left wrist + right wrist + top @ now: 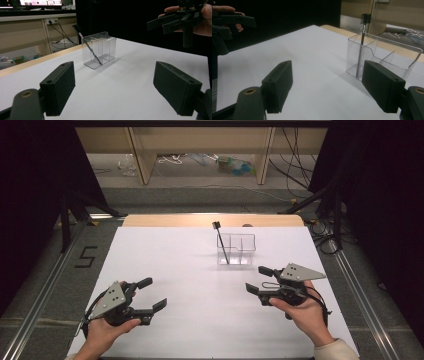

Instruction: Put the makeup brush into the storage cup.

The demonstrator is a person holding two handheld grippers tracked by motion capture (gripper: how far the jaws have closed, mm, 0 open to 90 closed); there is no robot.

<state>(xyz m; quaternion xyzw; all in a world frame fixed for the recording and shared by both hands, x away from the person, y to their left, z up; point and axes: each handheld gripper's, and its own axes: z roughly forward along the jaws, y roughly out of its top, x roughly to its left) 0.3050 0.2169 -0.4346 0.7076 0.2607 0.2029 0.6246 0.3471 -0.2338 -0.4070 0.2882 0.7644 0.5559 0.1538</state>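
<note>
Right gripper (261,280): jaws spread wide, nothing between them, hovering over the white table (175,270) near its right edge, pointed toward the middle.

Left gripper (154,294): jaws likewise spread and empty, held near the front left corner.

Clear organiser (236,248): a see-through box with inner partitions, standing upright toward the far edge, right of centre and well apart from both grippers.

Slim brush (220,241): dark handle, dark head up, leaning in the organiser's left compartment, its head above the rim.

Step in hand, as I judge it: the approach, with nothing yet grasped. Next I would carry my right gripper to the brush's upper shaft, line the pads either side of it above the rim, and close before lifting straight out.
</note>
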